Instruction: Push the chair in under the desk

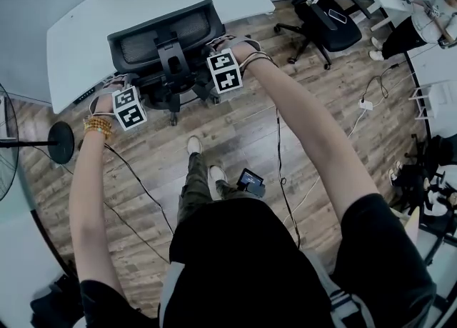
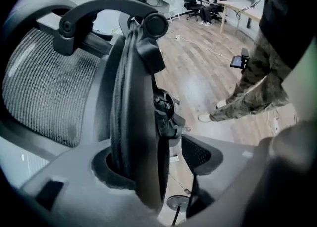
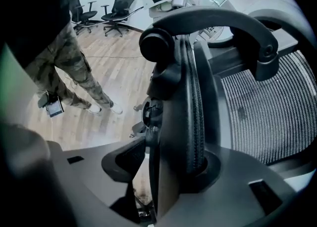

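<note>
Claws: left claw (image 2: pixel 153 166), right claw (image 3: pixel 171 166) spread loose astride black mesh office chair (image 1: pixel 161 37) | seat we lose under white bench (image 1: pixel 93 12)

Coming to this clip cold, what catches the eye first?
A black mesh chair stands at top centre of the head view, pushed in against the white desk. The left gripper and the right gripper each straddle a side edge of its backrest, jaws open rather than clamped. A second black chair stands apart at upper right.
</note>
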Tool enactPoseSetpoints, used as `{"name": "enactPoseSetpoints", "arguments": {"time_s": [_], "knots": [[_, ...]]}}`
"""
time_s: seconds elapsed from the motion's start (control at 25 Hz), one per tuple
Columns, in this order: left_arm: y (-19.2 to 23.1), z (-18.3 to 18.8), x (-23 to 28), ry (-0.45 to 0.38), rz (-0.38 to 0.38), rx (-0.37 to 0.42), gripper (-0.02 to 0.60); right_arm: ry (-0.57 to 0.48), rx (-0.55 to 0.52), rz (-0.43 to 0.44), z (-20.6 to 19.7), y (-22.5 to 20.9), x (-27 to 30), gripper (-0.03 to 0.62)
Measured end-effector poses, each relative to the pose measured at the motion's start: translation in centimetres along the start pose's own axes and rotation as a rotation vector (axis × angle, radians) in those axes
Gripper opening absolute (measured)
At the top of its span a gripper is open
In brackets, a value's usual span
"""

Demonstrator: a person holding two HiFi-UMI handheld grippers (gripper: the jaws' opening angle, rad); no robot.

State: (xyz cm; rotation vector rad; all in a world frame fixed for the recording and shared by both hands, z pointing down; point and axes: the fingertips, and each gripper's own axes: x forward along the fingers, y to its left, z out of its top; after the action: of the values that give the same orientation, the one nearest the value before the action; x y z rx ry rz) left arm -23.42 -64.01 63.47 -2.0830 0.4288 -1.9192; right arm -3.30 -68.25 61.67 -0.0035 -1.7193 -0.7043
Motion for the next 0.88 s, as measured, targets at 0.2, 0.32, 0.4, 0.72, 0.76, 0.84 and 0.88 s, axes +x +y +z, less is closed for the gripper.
{"name": "enactPoseSetpoints", "arguments": {"time_s": [0.2,0.32,0.4,0.72,0.76,0.84,0.88], "knots": [[1.6,-1.4,-4.6,-0.044,0.081,-0.044,0.296,0.028,0.002,-0.015,-0.2,0.0,-0.8,0.215],[2.5,-0.9,-7.4,-0.109,0.142,-0.104,0.296,0.018,0.0,-0.078,-0.2,-1.0,-2.7,0.204],[2.9,0.3,-9.2,-0.181,0.186,-0.168,0.295,-0.022,0.033,-0.144,0.1,-2.0,-5.1,0.202],[3.7,8.0,-17.0,-0.635,0.365,-0.676,0.288,-0.325,0.335,-0.505,5.2,-4.3,-16.3,0.21],[3.7,8.7,-17.9,-0.681,0.395,-0.734,0.282,-0.359,0.376,-0.549,5.8,-4.2,-17.3,0.21],[3.4,9.5,-19.7,-0.766,0.461,-0.842,0.274,-0.422,0.452,-0.631,7.1,-4.0,-19.2,0.21],[3.2,9.6,-20.6,-0.804,0.495,-0.893,0.268,-0.452,0.491,-0.671,7.8,-3.8,-20.1,0.207]]}}
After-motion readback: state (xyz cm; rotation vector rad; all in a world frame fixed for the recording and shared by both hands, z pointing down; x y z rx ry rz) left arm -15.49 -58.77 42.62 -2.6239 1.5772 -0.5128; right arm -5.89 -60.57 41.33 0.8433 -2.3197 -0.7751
